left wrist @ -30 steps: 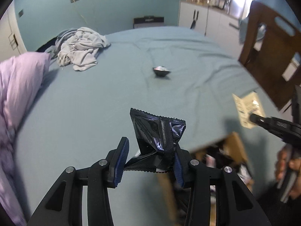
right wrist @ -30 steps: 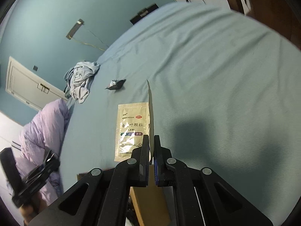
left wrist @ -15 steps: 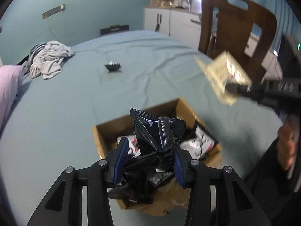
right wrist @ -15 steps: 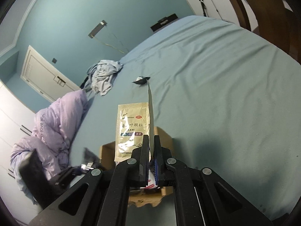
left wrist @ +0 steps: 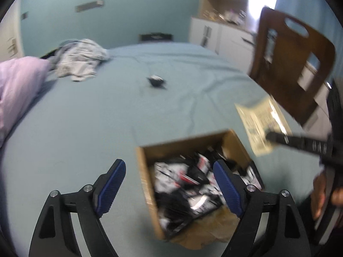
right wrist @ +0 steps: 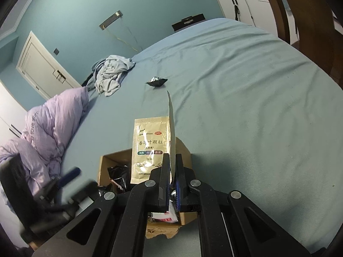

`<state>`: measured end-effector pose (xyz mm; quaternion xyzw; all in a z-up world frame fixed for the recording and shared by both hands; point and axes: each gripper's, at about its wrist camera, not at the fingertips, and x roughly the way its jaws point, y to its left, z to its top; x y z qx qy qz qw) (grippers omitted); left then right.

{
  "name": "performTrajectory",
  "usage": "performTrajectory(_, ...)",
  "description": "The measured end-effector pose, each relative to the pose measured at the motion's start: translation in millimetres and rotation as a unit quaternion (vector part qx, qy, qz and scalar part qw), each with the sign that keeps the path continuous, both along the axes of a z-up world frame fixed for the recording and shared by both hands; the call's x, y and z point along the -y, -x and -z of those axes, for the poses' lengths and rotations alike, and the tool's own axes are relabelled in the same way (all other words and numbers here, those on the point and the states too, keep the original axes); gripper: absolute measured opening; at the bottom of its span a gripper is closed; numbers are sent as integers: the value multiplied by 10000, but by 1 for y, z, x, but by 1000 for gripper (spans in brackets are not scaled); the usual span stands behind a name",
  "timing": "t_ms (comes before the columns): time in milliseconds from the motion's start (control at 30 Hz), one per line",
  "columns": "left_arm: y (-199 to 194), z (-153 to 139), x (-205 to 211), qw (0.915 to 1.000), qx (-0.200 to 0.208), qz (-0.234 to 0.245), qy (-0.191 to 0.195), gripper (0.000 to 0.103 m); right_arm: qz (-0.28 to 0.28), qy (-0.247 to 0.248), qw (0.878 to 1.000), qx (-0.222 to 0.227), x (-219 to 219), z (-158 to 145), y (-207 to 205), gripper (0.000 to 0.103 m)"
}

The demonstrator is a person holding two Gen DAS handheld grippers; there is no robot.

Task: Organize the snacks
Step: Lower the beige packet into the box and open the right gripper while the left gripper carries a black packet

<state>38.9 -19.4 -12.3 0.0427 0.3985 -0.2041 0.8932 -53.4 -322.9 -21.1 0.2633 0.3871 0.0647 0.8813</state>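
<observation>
— So, the left tool (left wrist: 169, 189)?
— Jaws opening, nothing between them, above the cardboard box (left wrist: 148, 184) of snack packets (left wrist: 182, 184).
— And the right tool (right wrist: 170, 184)?
— Clamped on a beige sachet (right wrist: 150, 145), over the box on the bed (right wrist: 246, 107).

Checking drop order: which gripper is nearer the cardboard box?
Left. The left gripper hangs just over the cardboard box, jaws opening with nothing between them. The right gripper, shut on a beige sachet, sits off the box's right side.
</observation>
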Motion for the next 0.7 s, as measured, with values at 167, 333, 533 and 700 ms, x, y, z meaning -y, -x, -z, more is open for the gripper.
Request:
performTrajectory(167,-3,-9,-14,9955,367,-734,-467,87,-152,175,9997,-8,-8,0,-4,2)
performTrajectory(333,-10,-2,-19,9935,273,-911,-621,87,-335,360,9988,-14,-16,2,-8,2)
performTrajectory(533,-15,2,-25,9935,157,-973,-578,87,-739,608,9954,-48,-35,6,-17,2)
performTrajectory(700,-17,1,-27,9938,166,-999,-468,87,-1141,773,9902,-223,-51,14,-29,2)
